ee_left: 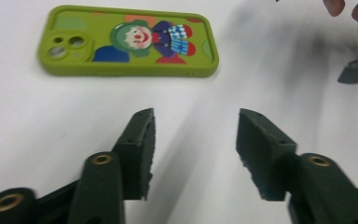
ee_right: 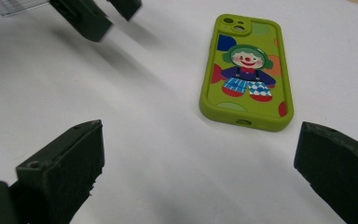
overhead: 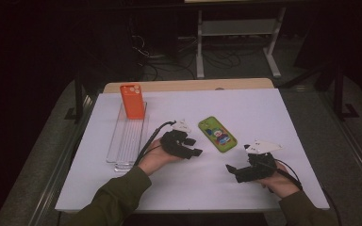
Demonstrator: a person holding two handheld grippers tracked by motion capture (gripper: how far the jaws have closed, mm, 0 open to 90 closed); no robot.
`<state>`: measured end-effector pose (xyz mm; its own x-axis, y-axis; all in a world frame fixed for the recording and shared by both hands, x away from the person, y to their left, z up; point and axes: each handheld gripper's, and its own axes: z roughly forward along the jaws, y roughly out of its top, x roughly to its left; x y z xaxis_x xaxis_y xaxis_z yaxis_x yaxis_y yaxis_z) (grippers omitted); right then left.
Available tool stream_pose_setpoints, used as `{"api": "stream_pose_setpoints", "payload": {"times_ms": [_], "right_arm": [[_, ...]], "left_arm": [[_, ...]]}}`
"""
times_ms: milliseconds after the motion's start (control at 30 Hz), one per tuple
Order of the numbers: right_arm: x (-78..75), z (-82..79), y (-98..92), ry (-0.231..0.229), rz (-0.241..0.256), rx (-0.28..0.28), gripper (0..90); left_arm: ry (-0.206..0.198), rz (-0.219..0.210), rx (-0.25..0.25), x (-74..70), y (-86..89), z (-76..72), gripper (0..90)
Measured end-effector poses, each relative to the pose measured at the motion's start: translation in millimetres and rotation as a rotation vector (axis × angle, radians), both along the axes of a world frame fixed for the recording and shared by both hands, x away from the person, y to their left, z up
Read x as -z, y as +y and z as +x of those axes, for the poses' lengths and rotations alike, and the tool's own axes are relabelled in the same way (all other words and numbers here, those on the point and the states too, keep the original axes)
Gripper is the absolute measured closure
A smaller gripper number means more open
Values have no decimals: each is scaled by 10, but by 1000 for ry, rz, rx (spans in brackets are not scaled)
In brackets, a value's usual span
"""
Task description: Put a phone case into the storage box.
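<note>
Green phone case (overhead: 217, 134) lay flat on the counter (overhead: 264, 108) between both claws, left claw (overhead: 194, 147) and right claw (overhead: 232, 170) both apart, empty. Looked light, rubbery, flexible; best pinched across its long edges.

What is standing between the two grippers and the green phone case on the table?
Nothing visible does. The green phone case lies flat on bare white table, between the left gripper and the right gripper. Both are open and apart from it. The orange phone case stands in the clear rack, off to the left.
</note>
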<state>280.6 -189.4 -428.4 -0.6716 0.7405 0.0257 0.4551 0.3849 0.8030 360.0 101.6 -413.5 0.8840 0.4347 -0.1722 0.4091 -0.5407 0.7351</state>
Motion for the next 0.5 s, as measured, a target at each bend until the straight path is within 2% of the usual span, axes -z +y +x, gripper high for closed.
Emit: {"api": "stream_pose_setpoints", "payload": {"times_ms": [100, 200, 367, 433, 500], "right_arm": [[1, 4, 3, 1, 5, 4, 10], [5, 5, 3, 9, 2, 4, 10], [2, 6, 13, 24, -1, 5, 10], [-5, 12, 16, 33, -5, 6, 10], [-19, 18, 17, 28, -5, 12, 10]], "left_arm": [[-7, 2, -1, -11, 94, -58, 337], [-14, -12, -24, -1, 162, -143, 242], [-40, -12, -42, 12, 273, -264, 126], [-42, -29, -60, 16, 302, -296, 84], [-44, -28, -60, 27, 319, -315, 39]]}}
